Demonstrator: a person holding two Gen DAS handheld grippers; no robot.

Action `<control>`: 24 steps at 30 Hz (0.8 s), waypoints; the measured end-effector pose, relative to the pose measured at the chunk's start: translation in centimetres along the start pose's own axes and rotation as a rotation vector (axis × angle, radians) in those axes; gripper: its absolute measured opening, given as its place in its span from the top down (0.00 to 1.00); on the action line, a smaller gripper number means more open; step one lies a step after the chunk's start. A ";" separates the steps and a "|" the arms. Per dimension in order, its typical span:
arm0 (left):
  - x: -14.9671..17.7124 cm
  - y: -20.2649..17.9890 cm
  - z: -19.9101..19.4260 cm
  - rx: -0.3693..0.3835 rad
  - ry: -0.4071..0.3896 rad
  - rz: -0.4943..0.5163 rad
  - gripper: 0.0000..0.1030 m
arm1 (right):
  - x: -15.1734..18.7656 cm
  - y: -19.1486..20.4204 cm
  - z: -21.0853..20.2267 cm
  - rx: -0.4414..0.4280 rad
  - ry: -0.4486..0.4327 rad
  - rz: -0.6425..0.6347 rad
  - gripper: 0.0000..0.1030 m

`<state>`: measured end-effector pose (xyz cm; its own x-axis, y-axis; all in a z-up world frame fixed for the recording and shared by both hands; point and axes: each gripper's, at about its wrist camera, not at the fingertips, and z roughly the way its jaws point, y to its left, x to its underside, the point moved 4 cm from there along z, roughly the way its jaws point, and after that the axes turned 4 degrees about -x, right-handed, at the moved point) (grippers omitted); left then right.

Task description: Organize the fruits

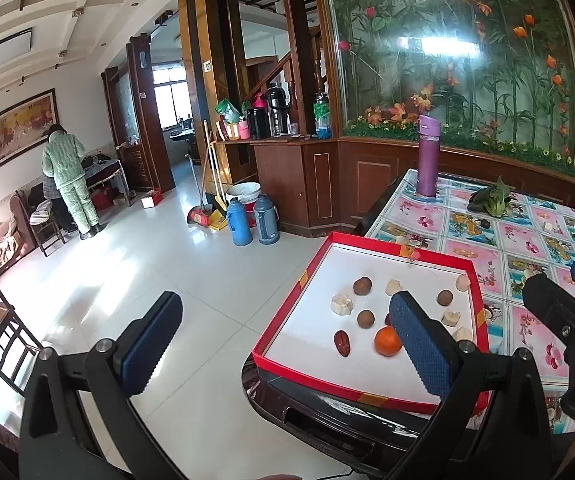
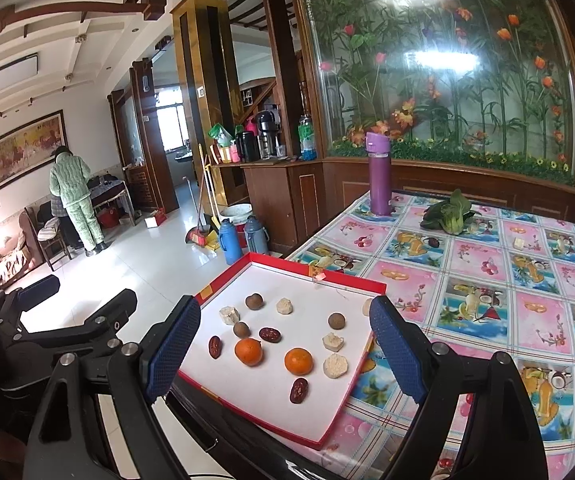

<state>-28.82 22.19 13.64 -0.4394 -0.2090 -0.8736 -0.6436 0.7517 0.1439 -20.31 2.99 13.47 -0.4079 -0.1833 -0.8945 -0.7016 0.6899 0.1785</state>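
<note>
A red-rimmed tray [image 2: 315,276] with a white floor lies at the table's near left corner. On it lie two oranges [image 2: 248,352] [image 2: 298,361], three dark red dates [image 2: 298,391], three brown round longans [image 2: 254,301] and several pale chunks [image 2: 335,365]. My right gripper [image 2: 286,348] hovers open over the tray's near side, holding nothing. My left gripper [image 1: 285,346] is open and empty by the tray's left edge. Its right finger hides part of the tray in the left wrist view, where one orange [image 1: 388,341] and one date [image 1: 342,343] show.
The table [image 2: 487,280] carries a flowered cloth, a purple bottle [image 2: 379,176] and a leafy green vegetable [image 2: 447,216] at the back. Two thermos flasks [image 1: 253,220] stand on the tiled floor by a wooden cabinet. A person in green [image 1: 69,180] stands far left.
</note>
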 end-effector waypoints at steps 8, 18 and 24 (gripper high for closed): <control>0.0 -1.0 1.6 0.010 0.030 0.007 0.00 | 1.2 -1.2 2.2 -0.006 0.056 0.033 0.16; 0.5 -2.3 3.6 0.016 0.070 0.020 0.00 | 2.3 -2.3 4.0 -0.007 0.092 0.062 0.16; 1.3 -2.7 4.9 0.026 0.105 0.017 0.00 | 2.9 -3.0 5.1 -0.005 0.097 0.093 0.16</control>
<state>-24.54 22.93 9.84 -0.5143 -0.2593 -0.8175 -0.6199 0.7711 0.1454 -16.35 3.96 8.25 -0.5258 -0.1860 -0.8300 -0.6611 0.7034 0.2612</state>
